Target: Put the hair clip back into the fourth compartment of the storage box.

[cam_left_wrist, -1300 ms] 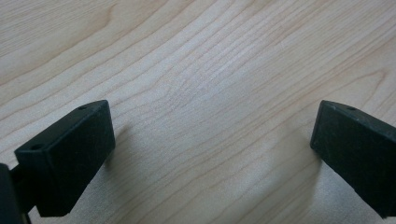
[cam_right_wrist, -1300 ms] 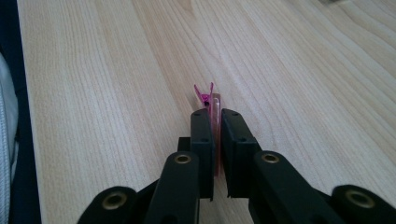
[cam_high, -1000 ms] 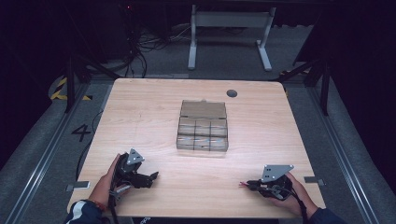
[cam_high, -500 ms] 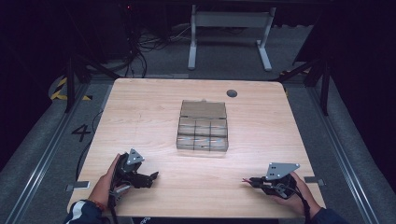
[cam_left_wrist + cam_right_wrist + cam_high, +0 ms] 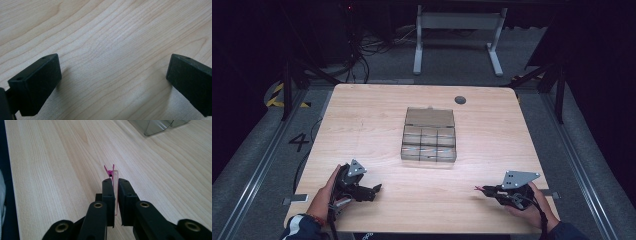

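High view: my table [image 5: 362, 125] carries a clear compartment box [image 5: 429, 135] at its middle. From that box, my left tongs [image 5: 374, 189] sit at seven o'clock, jaws wide apart over bare wood. My right tongs [image 5: 479, 189] sit at five o'clock, clamped on a small pink clip [image 5: 110, 172] that juts past the tips.

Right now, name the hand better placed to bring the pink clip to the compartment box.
Right. The right gripper is shut on the pink clip; the left gripper is open over bare table.
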A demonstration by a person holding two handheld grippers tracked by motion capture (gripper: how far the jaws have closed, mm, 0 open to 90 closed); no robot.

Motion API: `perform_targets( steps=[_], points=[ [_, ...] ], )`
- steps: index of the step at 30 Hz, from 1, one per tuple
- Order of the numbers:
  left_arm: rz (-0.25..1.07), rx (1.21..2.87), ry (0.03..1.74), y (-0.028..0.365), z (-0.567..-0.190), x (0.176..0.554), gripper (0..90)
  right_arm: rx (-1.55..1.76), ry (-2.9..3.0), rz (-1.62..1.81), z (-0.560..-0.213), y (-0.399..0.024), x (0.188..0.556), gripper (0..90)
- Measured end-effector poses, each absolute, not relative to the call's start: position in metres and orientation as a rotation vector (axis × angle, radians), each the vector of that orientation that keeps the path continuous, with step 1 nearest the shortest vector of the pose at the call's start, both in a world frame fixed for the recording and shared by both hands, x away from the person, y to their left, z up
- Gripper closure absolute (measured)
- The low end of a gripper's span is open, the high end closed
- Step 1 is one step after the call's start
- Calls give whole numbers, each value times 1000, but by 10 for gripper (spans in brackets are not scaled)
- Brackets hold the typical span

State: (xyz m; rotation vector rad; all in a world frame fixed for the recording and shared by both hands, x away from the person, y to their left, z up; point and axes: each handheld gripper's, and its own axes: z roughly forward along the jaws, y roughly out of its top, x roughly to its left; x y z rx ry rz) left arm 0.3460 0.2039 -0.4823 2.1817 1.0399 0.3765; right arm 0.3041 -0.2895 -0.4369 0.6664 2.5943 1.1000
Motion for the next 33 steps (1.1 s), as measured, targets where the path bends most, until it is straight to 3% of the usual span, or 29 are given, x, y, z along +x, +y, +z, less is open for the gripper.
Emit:
perform_targets(
  steps=[33],
  points=[
    [377,2180,1040,204,-482,346,3,759,2435,1130,-411,-311,327,854]
  ],
)
